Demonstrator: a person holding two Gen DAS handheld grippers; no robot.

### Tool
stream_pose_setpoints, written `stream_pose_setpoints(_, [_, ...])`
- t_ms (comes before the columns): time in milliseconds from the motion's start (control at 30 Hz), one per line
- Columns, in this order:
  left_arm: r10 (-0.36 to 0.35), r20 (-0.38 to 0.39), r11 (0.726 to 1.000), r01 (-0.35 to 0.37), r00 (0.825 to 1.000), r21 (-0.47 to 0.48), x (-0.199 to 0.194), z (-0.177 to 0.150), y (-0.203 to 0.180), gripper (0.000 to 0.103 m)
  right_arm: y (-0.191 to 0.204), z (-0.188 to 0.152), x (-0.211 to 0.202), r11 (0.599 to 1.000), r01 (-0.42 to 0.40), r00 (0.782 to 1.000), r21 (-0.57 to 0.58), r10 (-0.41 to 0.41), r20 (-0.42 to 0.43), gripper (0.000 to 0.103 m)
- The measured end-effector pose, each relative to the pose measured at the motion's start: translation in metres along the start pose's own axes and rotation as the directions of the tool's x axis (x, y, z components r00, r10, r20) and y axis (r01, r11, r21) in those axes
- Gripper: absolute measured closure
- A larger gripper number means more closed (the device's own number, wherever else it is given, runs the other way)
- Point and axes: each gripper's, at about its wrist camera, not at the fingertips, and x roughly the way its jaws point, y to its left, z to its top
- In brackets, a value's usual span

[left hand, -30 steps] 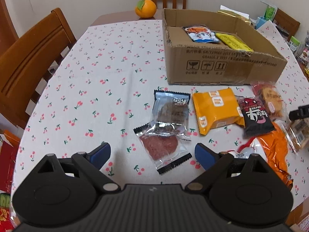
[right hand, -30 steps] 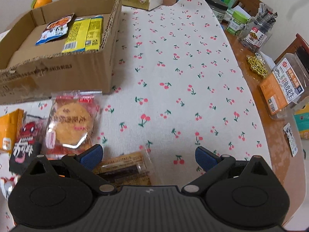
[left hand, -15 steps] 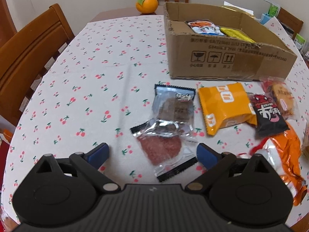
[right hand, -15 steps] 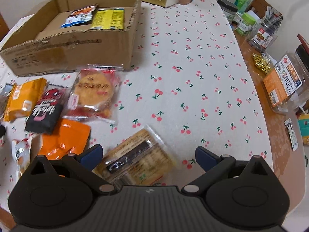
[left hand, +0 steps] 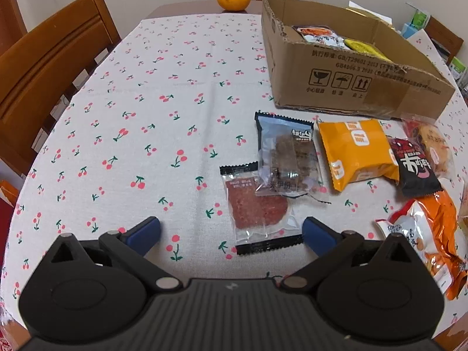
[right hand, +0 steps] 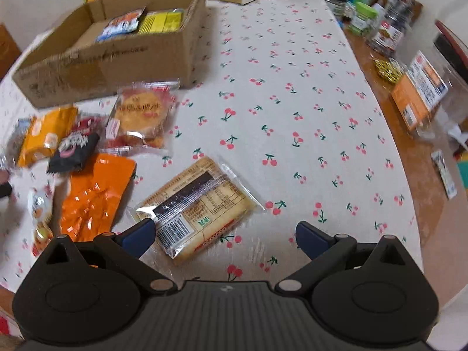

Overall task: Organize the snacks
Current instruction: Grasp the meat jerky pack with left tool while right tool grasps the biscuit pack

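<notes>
Left gripper [left hand: 231, 234] hangs with jaws spread wide, empty, above a clear meat-slice packet [left hand: 257, 207] at lower centre. Cardboard box [left hand: 351, 84] sits upper right. Right gripper [right hand: 225, 235], equally spread, hovers over a cracker pack [right hand: 196, 207].

Both cameras ride low over the cherry-print tablecloth [left hand: 175, 93], each peering forward between its own blue-tipped fingers. The left view looks from the near table edge toward the open brown cardboard box [left hand: 351, 84] at the far right, close above a clear packet of red dried meat [left hand: 257, 207]. The right view sits further right, aimed at the same box [right hand: 96, 64] from its other side. Both share the yellow-orange snack bag [left hand: 355, 152] [right hand: 44, 134] and the black snack packet with red print [left hand: 415, 166] [right hand: 73, 152]
</notes>
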Motion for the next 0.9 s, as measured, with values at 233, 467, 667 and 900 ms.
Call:
stream_pose_setpoints(233, [-0.004,-0.001,1.0,0.004,1.0,0.003,0.001,0.002,-0.002,0.0,0.02,0.021,0.009,0.999,0.026,0.998,0.031,-0.028,0.065,0.0])
stream_pose_setpoints(467, [0.026,0.016,0.999,-0.027,1.0,0.033,0.0,0.003,-0.006,0.0,0.02,0.01,0.02,0.997,0.073,0.997,0.005,-0.073,0.011,0.0])
stream_pose_setpoints(667, [0.071,0.087,0.992,-0.079,0.994,0.097,-0.004,0.003,-0.026,0.008,0.007,-0.008,0.023,0.999,0.04,0.999,0.029,-0.04,-0.017,0.0])
stream_pose_setpoints(900, [0.011,0.087,0.999,-0.015,0.996,0.04,-0.005,0.007,-0.028,0.035,0.008,-0.008,0.024,0.999,0.036,0.999,0.022,-0.036,-0.006,0.0])
